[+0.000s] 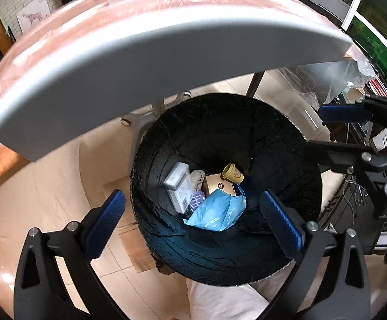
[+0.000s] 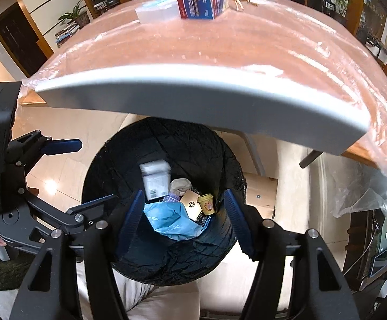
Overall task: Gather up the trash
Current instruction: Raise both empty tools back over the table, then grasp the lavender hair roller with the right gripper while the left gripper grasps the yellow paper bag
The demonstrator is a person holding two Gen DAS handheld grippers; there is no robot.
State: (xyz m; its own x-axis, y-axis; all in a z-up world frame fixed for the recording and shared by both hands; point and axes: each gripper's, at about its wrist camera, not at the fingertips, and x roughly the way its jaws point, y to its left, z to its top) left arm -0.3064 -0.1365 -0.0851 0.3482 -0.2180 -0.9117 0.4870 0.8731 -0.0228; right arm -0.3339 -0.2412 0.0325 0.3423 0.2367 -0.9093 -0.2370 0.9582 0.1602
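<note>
Room: tiled cream floor (image 1: 68, 192), shelves with bottles and a potted plant (image 2: 77, 13) at the back, dark door at the left of the right wrist view; a lit screen low at the right edge, only partly in frame.

Table (image 2: 220, 53): pink-brown top under a clear plastic sheet, thick pale edge, bent by the lens. The sheet hangs crumpled off the right corner. On the far end: a red-and-blue box (image 2: 202, 1), a white foam block (image 2: 154, 13) beside it, yellow wrapping behind, cut off by the frame; print on the box too small to read.

Bin (image 1: 273, 138): round, lined with a black bag, standing on the floor under the table's near edge. All trash lies at its bottom, touching in one heap:
- blue plastic wrapper (image 1: 216, 212), crumpled, on top at the near side;
- white packet (image 1: 178, 186) with a barcode, on the far-left side;
- tan carton (image 1: 217, 185) with a round mark, partly under the wrapper;
- small yellow cup (image 1: 232, 173), tipped on its side against the carton;
- grey crumpled tissue (image 1: 197, 177), between packet and carton;
- clear bottle, mostly buried, hard to make out.

Left gripper (image 1: 190, 218): above the bin's mouth, blue-padded fingers spread wide, holding nothing.

Right gripper (image 2: 184, 218): likewise above the bin, fingers spread, empty.

Pale cloth below both grippers, cut off; cannot tell what it is.
</note>
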